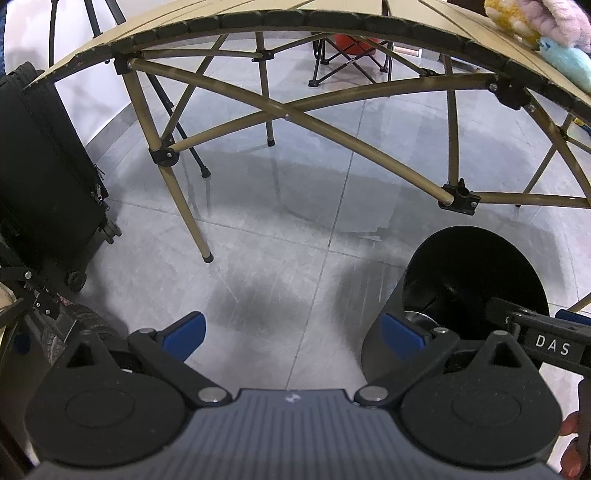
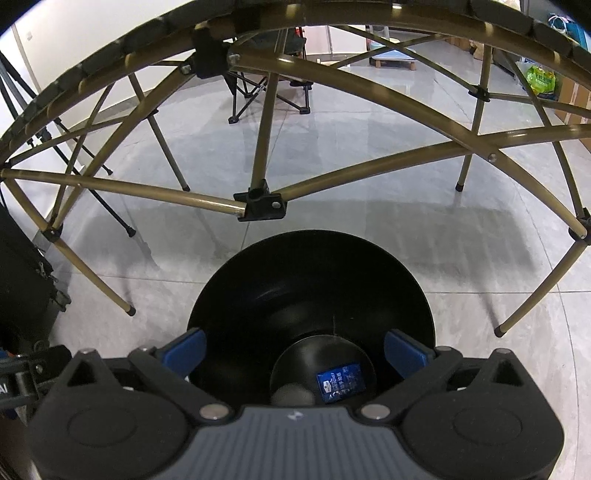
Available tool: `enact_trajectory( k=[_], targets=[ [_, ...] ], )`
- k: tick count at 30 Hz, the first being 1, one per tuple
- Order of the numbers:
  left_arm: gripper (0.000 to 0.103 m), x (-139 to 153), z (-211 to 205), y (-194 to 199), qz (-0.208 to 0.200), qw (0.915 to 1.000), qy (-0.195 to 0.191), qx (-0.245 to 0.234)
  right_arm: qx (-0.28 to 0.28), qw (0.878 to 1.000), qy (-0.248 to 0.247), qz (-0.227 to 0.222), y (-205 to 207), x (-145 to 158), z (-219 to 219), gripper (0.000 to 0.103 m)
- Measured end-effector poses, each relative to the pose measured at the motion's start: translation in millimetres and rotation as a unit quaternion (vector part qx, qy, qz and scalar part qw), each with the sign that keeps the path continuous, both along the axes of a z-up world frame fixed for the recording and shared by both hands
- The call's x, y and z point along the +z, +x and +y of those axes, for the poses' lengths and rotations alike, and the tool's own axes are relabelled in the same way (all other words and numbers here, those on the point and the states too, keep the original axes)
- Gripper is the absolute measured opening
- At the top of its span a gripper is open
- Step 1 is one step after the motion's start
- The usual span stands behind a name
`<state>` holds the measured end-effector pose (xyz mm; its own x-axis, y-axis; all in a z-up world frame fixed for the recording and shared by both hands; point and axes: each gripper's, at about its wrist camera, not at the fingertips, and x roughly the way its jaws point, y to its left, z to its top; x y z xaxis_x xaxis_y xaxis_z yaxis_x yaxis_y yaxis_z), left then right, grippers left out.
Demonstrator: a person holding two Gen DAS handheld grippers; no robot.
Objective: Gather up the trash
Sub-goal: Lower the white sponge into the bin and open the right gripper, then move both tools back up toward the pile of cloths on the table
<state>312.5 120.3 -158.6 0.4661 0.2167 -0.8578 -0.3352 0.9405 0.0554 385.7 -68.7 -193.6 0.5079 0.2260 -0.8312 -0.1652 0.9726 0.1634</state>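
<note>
Right gripper (image 2: 295, 350): held over the mouth of the black bin, pointed steeply down; the blue-padded fingers (image 2: 184, 350) are spread wide, one at each side of the opening, and nothing is gripped between them.
Left gripper (image 1: 293, 334): held over bare floor to the left of the bin; its jaws are likewise spread wide and nothing is held, only grey tile being seen between the blue pads (image 1: 188, 332).
Black bin (image 2: 258, 280): set upright on the floor just in front of the folding table's lower joint; in the left wrist view it is seen beside the left gripper's right-hand finger.
Trash: a small blue packet (image 2: 340, 382) with white print is seen lying at the bottom of the bin, with a pale rounded item (image 2: 291, 395) just beside it on the left; what the latter is cannot be told.
Folding table (image 1: 280, 18): a tan top with a black edge strip is carried on crossed tan tubes with black joints; the bin is placed near its front edge.
Table top: soft toys (image 1: 535, 22) in yellow, pink and light blue are seen at the right end.
Floor (image 1: 280, 240): grey glossy tiles.
Left side: a black wheeled suitcase (image 1: 40, 166) is stood upright beside the table leg.
Background: a folding camp chair (image 2: 266, 92) is placed beyond the table, and a green bag (image 2: 541, 81) far right.
</note>
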Motion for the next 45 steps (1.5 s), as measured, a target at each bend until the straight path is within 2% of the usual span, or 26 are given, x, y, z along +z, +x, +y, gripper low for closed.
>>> enact_trajectory(
  k=[9, 13, 24, 29, 35, 40, 45],
  targets=[
    [0.103, 12.8, -8.2, -4.4, -0.026, 0.9996, 0.000, -0.010, -0.001, 1.000, 0.002, -0.021, -7.8, 11.6, -5.8, 0.103],
    [0.103, 24.0, -15.4, -10.5, -0.051, 0.9986, 0.010, -0.010, -0.004, 0.999, -0.001, -0.037, -15.1, 22.7, -11.9, 0.103],
    [0.103, 69.5, -32.0, -27.4, -0.132, 0.9910, 0.004, -0.021, -0.017, 0.994, -0.001, -0.109, -41.0, 72.6, -40.7, 0.103],
    [0.103, 90.8, -43.8, -29.8, -0.167, 0.9855, 0.001, -0.033, -0.030, 0.987, 0.007, -0.155, -52.7, 101.5, -62.4, 0.103],
    [0.103, 112.5, -61.2, -26.9, -0.201, 0.9783, 0.006, -0.050, -0.051, 0.974, 0.022, -0.219, -59.1, 133.7, -91.4, 0.103],
    [0.103, 126.8, -72.4, -18.1, -0.219, 0.9741, 0.005, -0.056, -0.066, 0.964, 0.039, -0.256, -54.9, 153.1, -112.8, 0.103],
    [0.103, 136.3, -85.8, -3.1, -0.230, 0.9712, 0.004, -0.064, -0.075, 0.957, 0.052, -0.275, -45.7, 163.7, -129.3, 0.103]
  ],
)
